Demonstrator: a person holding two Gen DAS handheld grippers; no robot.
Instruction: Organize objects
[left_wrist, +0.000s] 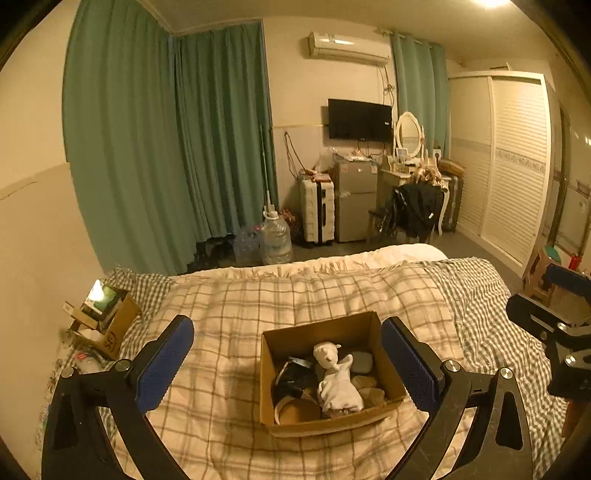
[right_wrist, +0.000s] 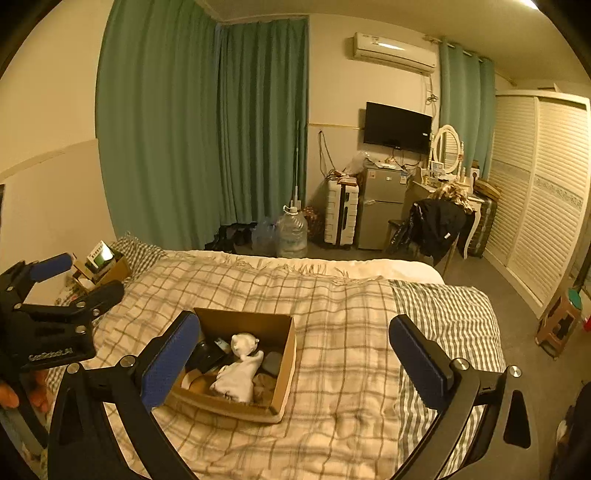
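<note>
Fingers of the person's hand (right_wrist: 22, 393) show only in the right wrist view. Both the left gripper (left_wrist: 288, 363) and right gripper (right_wrist: 295, 360) gape wide, empty, above the plaid bed (left_wrist: 229, 295). On it, a cardboard box (left_wrist: 291, 424) holds a white plush toy (left_wrist: 338, 380), black items and a tape roll (left_wrist: 295, 410).

Green curtains (left_wrist: 166, 147), wall TV (left_wrist: 360, 119), louvered wardrobe (left_wrist: 517, 162) (dim warm light).

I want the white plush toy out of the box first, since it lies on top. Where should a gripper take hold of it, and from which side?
Probably grip the narrow neck of the white plush toy, just below its round head. It lies on top of the other things in the cardboard box, whose walls block a sideways approach, so come down from above with the open left gripper, fingers either side of the neck.
</note>
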